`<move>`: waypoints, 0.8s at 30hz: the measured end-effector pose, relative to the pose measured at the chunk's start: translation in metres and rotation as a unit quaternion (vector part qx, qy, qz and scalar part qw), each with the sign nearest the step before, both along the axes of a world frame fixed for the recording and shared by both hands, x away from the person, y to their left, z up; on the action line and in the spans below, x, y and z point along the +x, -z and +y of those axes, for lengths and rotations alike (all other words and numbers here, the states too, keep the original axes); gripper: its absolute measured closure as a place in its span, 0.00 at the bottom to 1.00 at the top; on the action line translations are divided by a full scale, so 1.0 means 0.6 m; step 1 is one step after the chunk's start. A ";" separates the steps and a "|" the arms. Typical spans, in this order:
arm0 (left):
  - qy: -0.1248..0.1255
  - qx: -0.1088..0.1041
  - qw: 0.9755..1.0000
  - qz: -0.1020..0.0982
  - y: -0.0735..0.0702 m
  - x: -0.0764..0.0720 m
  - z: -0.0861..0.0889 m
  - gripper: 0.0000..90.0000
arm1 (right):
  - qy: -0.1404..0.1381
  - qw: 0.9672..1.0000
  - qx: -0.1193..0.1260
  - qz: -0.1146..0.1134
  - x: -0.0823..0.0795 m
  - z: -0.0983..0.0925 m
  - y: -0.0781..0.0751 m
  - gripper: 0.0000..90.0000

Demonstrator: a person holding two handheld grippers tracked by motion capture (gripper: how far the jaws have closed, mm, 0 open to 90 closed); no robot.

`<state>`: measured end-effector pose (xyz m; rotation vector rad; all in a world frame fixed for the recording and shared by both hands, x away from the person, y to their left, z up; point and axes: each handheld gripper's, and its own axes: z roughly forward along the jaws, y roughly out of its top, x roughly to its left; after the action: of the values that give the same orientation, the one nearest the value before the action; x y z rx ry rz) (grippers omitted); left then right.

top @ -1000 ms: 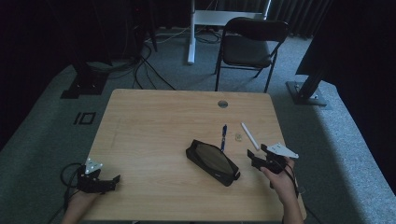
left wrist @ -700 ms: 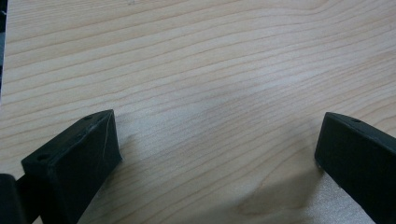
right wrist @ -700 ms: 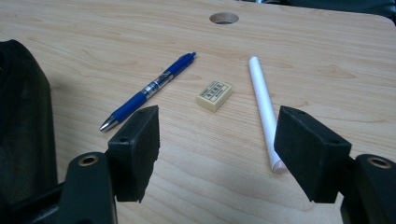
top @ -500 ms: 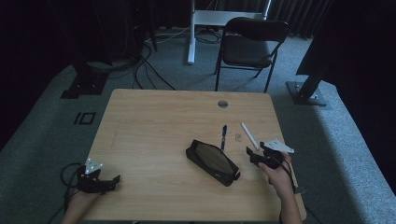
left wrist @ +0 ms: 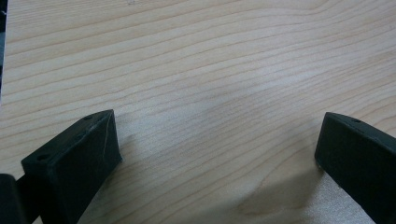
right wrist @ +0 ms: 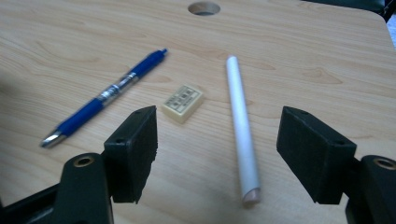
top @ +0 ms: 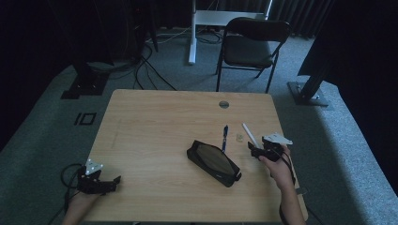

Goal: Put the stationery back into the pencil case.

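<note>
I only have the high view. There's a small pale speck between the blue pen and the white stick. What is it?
Observer: A small cream eraser with a printed top, seen in the right gripper view.
Operator: Is the right gripper holding anything?
Observer: No. The right gripper has its jaws open, and the near end of the white stick lies on the table between them, untouched.
Operator: Which end of the pen faces the gripper?
Observer: The blue pen has its silver tip towards the gripper.
</note>
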<state>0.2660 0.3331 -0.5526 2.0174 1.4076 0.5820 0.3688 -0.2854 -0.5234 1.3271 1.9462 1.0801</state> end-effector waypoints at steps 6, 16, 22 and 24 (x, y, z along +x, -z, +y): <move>0.000 0.000 1.000 0.000 0.000 0.000 0.000 0.00 | 0.005 1.000 -0.007 0.007 0.030 -0.003 0.002 0.36; 0.000 0.000 1.000 0.000 0.000 0.000 0.000 0.00 | 0.012 1.000 -0.003 0.019 0.063 -0.006 0.002 0.42; 0.000 0.000 1.000 0.000 0.000 0.000 0.000 0.00 | 0.018 0.999 -0.015 0.025 0.082 -0.006 0.012 0.57; 0.000 0.000 1.000 0.000 0.000 0.000 0.000 0.00 | 0.018 0.999 -0.016 0.027 0.083 -0.006 0.013 0.59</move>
<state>0.2660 0.3330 -0.5526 2.0173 1.4078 0.5822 0.4188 -0.2890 -0.5313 1.3812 1.9632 1.0012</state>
